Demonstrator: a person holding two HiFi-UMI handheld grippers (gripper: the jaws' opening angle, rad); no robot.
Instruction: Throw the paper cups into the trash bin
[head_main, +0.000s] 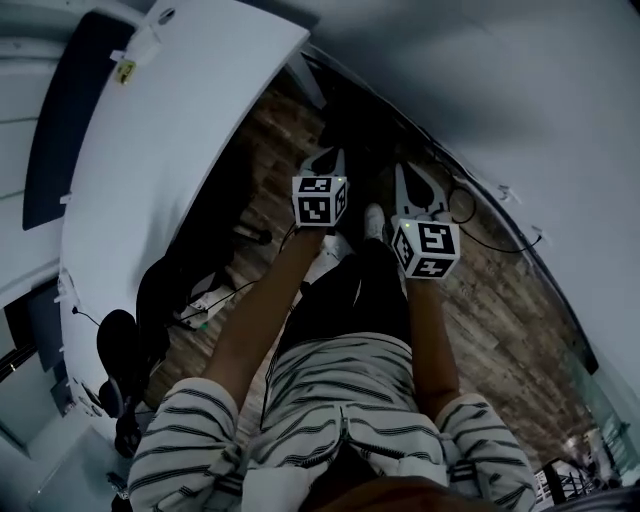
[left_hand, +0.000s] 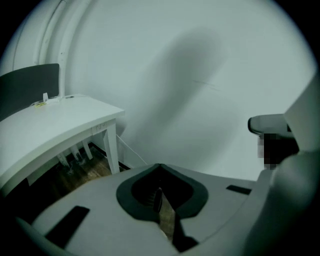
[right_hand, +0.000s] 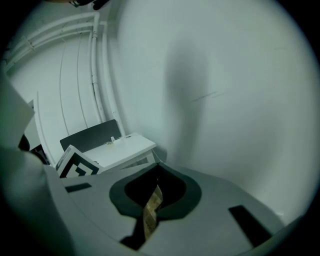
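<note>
**Desk editor:** Which way do the paper cups lie from the grippers?

**Photographer:** That can't be told. No cup shows in any view, and neither does the trash bin. The left hand-held gripper (head_main: 328, 160) and the right hand-held gripper (head_main: 418, 185) are held side by side above the wooden floor (head_main: 500, 300), to the right of the white desk (head_main: 180, 120). Both point toward a bare wall (head_main: 480, 90).

**Desk editor:** Is either one carrying anything?

**Photographer:** No. The left hand-held gripper (left_hand: 159, 167) is clenched with its jaws together and nothing between them. The right one (right_hand: 157, 167) is the same.

**Desk editor:** Which hand is nearer the desk?

**Photographer:** The left. The desk (left_hand: 60, 120) fills its lower left, with a dark panel (left_hand: 30, 87) behind it. As far as I can see, the desk top holds no cup.

**Desk editor:** So what does the next move hinge on?

**Photographer:** My guess is finding the cups first. With no cup in view, its long axis and the nearer hand can't be judged.
</note>
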